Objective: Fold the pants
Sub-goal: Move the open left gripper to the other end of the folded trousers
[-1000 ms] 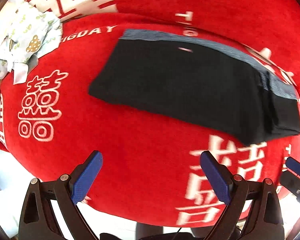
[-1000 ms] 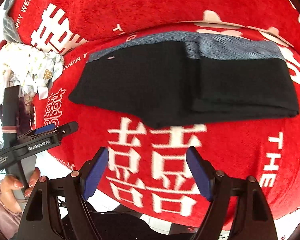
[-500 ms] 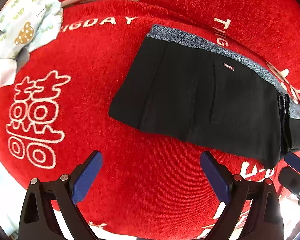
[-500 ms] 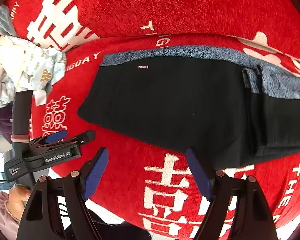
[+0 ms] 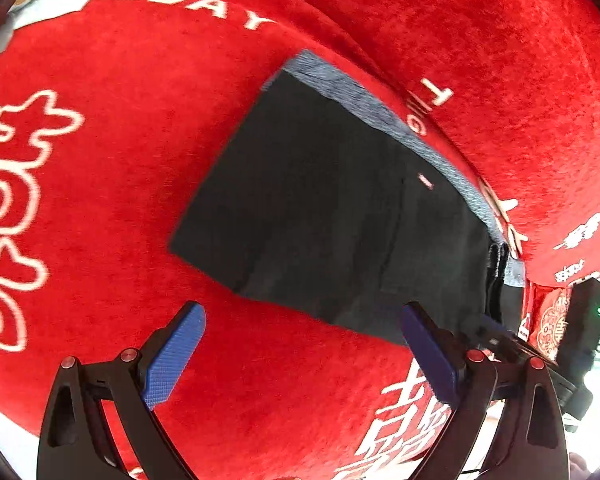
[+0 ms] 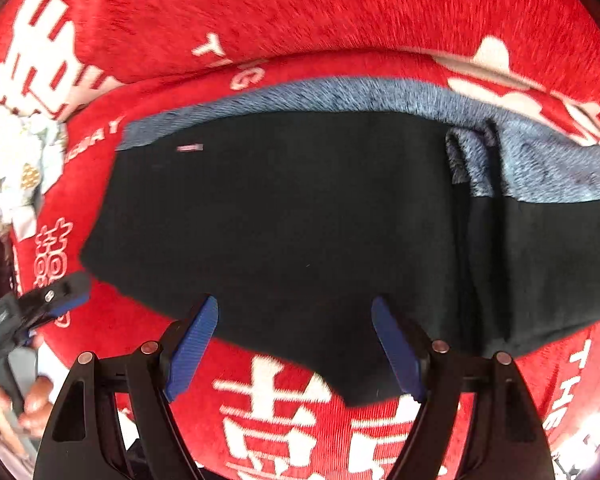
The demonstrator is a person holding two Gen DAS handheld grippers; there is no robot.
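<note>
Currently, the scene reads as follows.

Pants [image 6: 292, 232]: black, folded into a flat block, lying on the red cloth; blue-grey waistband [image 6: 340, 94] runs along the far edge; a second folded layer is stacked at the right end, its seam visible in the right wrist view.
Pants label [image 6: 190, 147]: small pale tag near the far left corner of the block, just below the waistband.
Pants position: middle of the cloth, between the far ridge of fabric and the near white characters.
Red cloth [image 5: 100, 152]: plush red cover with white characters and Latin lettering; it carries the pants and fills most of both views.
Left gripper [image 5: 300, 352]: jaws spread wide, nothing between the blue pads; poised over bare cloth at the near left corner of the pants; right pad overlaps the near hem in its own view, contact cannot be told.
Right gripper [image 6: 294, 344]: jaws spread wide, nothing held; both blue pads [image 6: 192, 344] overlap the near edge of the pants, contact cannot be told.
Left gripper in the right wrist view [image 6: 66, 294]: seen at the left edge, near the left corner of the pants, with the person's hand [image 6: 32, 400] on its handle.
Printed fabric bundle [image 6: 12, 160]: pale patterned cloth at the far left, apart from the pants.
</note>
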